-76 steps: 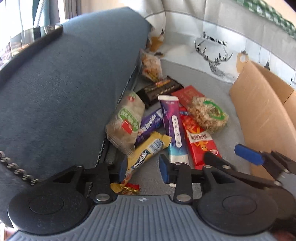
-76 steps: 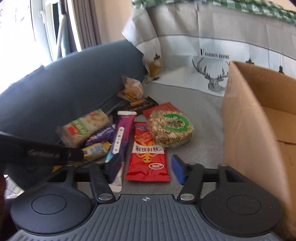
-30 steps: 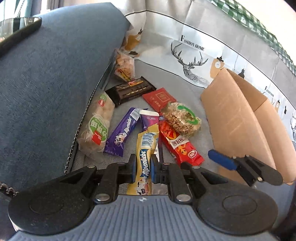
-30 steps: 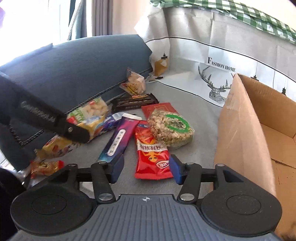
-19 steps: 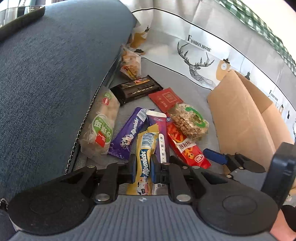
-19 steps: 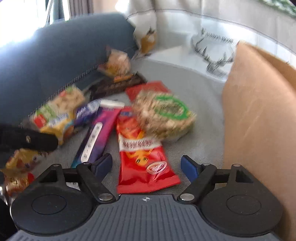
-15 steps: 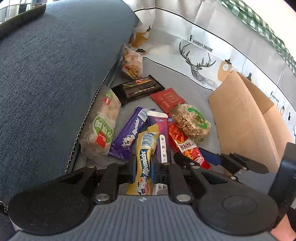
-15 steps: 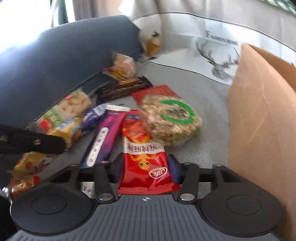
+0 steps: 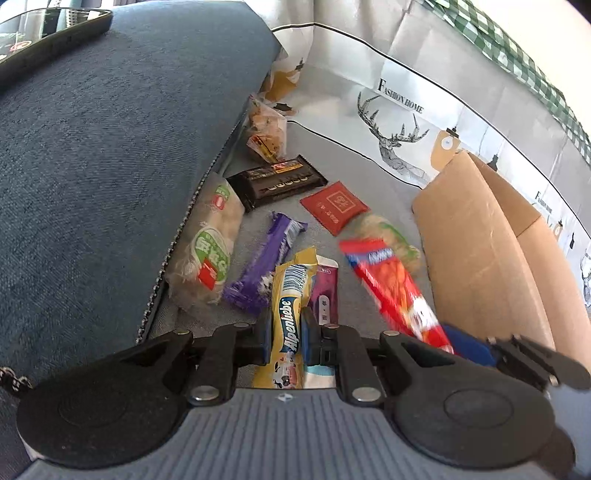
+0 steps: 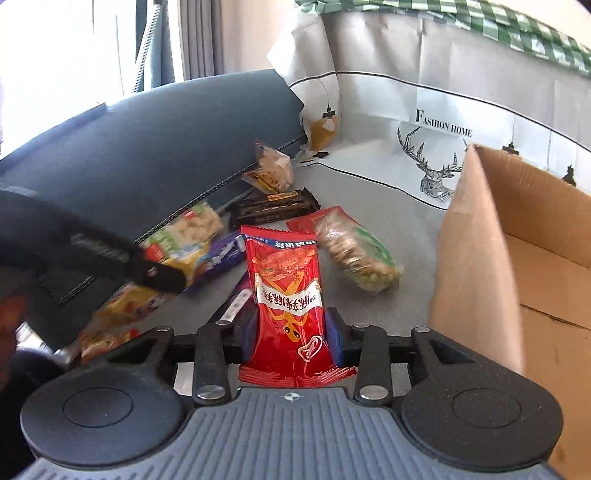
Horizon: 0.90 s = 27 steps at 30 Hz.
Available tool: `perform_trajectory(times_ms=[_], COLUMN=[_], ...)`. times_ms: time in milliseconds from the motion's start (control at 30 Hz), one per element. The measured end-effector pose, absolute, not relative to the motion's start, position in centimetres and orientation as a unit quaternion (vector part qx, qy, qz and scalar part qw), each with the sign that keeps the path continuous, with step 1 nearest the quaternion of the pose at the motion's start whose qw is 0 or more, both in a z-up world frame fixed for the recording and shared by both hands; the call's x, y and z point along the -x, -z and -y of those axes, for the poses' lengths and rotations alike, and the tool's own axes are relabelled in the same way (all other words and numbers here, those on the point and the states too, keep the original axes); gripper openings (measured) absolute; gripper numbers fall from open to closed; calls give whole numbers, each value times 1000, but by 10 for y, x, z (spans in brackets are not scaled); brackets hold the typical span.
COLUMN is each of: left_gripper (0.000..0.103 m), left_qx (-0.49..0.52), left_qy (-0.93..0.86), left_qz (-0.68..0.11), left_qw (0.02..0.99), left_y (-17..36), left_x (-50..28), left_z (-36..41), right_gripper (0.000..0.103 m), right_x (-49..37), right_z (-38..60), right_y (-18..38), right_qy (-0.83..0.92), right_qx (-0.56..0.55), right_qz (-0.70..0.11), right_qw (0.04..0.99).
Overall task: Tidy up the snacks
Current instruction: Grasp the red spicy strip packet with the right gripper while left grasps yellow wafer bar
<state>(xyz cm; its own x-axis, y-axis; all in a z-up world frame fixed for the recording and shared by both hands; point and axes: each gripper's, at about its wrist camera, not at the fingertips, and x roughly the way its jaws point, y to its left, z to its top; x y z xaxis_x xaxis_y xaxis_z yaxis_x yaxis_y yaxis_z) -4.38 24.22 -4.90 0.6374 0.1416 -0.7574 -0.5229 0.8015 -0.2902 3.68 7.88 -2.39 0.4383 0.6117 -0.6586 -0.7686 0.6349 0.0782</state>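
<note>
Snacks lie on a grey sofa seat (image 9: 354,170). My left gripper (image 9: 286,332) is shut on a yellow Alpenliebe bar (image 9: 291,295), held above the seat. My right gripper (image 10: 291,332) has its jaws closing on a red snack packet (image 10: 284,280); the pads press its lower end and the packet stands up off the seat. In the left wrist view the red packet (image 9: 395,288) hangs tilted beside the open cardboard box (image 9: 480,240). In the right wrist view the box (image 10: 480,240) stands just to the right.
On the seat lie a nut bag (image 10: 354,254), a black chocolate bar (image 9: 277,182), a red sachet (image 9: 334,206), a purple bar (image 9: 266,266), a green-labelled pack (image 9: 208,251) and a magenta stick (image 9: 325,291). A blue armrest (image 9: 110,166) rises at left, a phone (image 9: 48,26) on it.
The right gripper closed on the red packet and lifted it off the seat toward the box. The left gripper kept still with the yellow bar.
</note>
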Motion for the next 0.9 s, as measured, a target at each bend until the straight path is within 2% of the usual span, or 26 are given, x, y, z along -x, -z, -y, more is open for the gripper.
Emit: perform_trajectory(times_ms=[300,467,533,633,800,833,900], left_gripper=[16,17,17,21,22,22,22], left_qx=[241,235,236,238,236,235,232], left_qy=[-168,-164,-163,-160,-155,-155,-155], left_qz=[-437,-468,-476,-480,-485,-485,-485], left_qw=[850,836,832,829,828,828,829], left_y=[59,68,71,73,75,75,75], left_x=[26,19,18,17,13,12,11], left_z=[-235,-235,-235,-236,-237,-236,-235], right_gripper=[43,65,67,68,68,67,58], right_x=[-8,-11,-13,-16,-19,-19,-20], right_z=[-64,-68,-69,-72,-75,-76,-75], right_y=[41,53,56,61,68,68,68], right_qy=[-397,-396,-394,-393,-390,-391,-394], right_qx=[156,156,152,147,146,144,141], right_qz=[-396,-400,-401,-407,-416,-417,-416], right_qw=[813,811,813,812,809,808,807])
